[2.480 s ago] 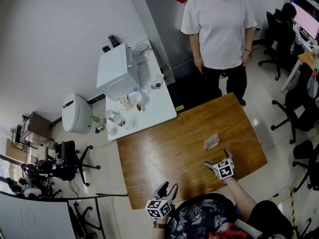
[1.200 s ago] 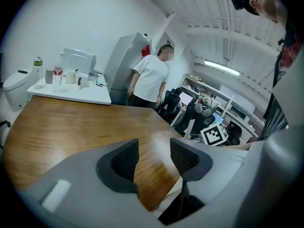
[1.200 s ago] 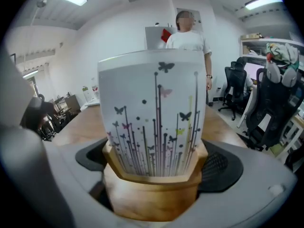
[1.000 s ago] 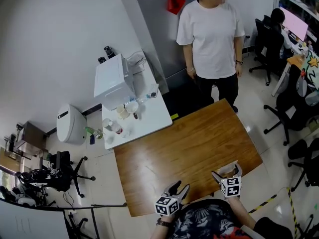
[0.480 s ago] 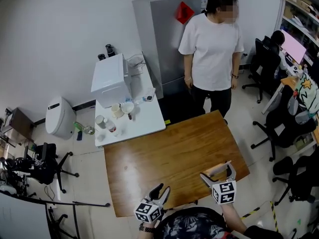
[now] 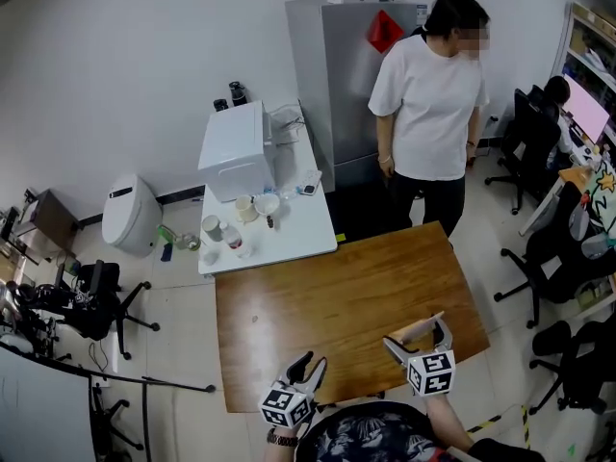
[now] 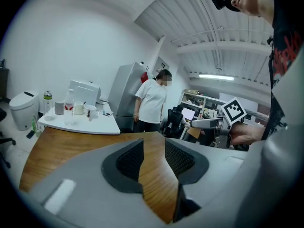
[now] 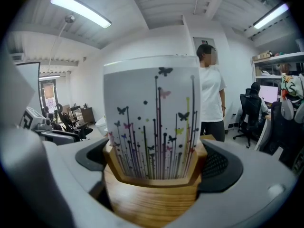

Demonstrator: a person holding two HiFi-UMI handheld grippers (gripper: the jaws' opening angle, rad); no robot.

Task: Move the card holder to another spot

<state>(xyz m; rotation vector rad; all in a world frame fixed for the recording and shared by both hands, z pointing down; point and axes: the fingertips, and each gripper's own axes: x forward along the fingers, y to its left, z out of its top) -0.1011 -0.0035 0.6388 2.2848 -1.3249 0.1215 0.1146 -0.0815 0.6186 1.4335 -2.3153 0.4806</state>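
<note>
The card holder [image 8: 153, 194] is a wooden block with a white card [image 8: 152, 113] printed with butterflies and stems standing in its slot. My right gripper [image 8: 154, 167] is shut on the wooden block and fills the right gripper view. In the head view the right gripper [image 6: 416, 339] holds the card holder [image 6: 420, 328] over the near right part of the brown wooden table [image 6: 327, 292]. My left gripper [image 6: 310, 363] is at the table's near edge. Its jaws [image 7: 153, 156] stand a little apart, open, with only table wood showing between them.
A person in a white shirt [image 6: 428, 94] stands at the table's far side beside a grey fridge [image 6: 337, 65]. A white side table [image 6: 289, 231] with cups and a white appliance [image 6: 234, 147] adjoins the far left corner. Office chairs [image 6: 563, 248] stand to the right.
The card holder lay on the table 2.5 s ago with the right gripper open beside it. The right gripper has since shut on it and holds it nearer me. The left gripper stayed low.
</note>
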